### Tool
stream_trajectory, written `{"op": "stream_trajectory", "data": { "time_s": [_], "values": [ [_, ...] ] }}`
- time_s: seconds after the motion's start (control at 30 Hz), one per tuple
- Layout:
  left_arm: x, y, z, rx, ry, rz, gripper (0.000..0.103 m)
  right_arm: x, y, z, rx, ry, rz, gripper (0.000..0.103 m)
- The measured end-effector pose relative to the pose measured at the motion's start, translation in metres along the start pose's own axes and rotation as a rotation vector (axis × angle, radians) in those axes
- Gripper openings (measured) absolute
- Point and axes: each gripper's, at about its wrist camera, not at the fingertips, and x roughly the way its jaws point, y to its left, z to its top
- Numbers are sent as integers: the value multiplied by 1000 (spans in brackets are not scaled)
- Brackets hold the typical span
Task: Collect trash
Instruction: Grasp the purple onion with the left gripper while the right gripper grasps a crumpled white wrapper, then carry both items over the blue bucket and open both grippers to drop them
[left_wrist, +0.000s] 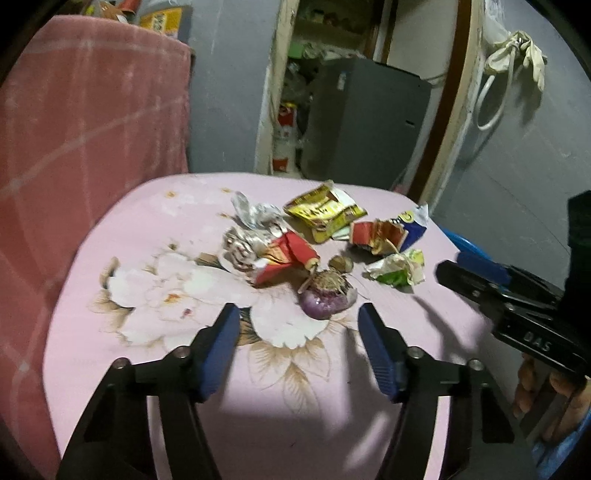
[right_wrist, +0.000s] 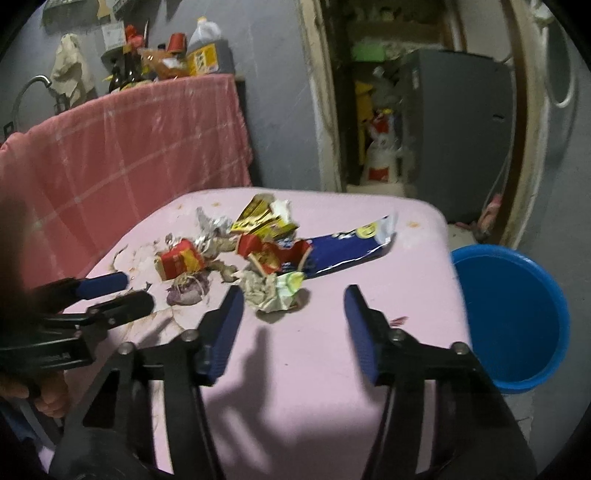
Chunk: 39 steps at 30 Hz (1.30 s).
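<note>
So the pink desk (right_wrist: 424, 266) has bare cloth under both grippers, and its right edge drops off beside a blue basin (right_wrist: 517, 321) on the floor. The trash pile (left_wrist: 321, 236) sits just ahead of the jaws: crumpled red, yellow and blue wrappers, foil, and a purple onion (left_wrist: 327, 299) nearest the left gripper (left_wrist: 299, 321). The right gripper (right_wrist: 293, 306) faces a wadded paper (right_wrist: 273, 295). Both jaws stand apart, gripping nothing. A pink cloth (right_wrist: 129, 147) hangs behind on the left.
</note>
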Motion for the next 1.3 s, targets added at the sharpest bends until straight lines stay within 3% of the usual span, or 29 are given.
{"op": "stream_trajectory", "data": {
  "time_s": [0.03,0.23,0.57,0.67,0.7,0.83,1.3],
  "values": [
    [2,0,1,2,9,-7,54,4,0,1,-3,13,9,41],
    [16,-4,5,43,52,-29,44,23,3,4,-21,73,44,40],
    [33,-5,13,101,94,-67,44,46,-2,11,-4,149,96,40],
    [37,-7,15,108,101,-78,41,48,-3,7,1,164,104,33],
    [39,-7,16,109,106,-86,34,48,-4,7,6,161,104,30],
    [40,-8,18,110,113,-92,30,42,-9,3,44,137,125,20],
    [19,-23,5,42,88,-106,27,-11,-15,-21,89,-36,118,19]
  ]
}}
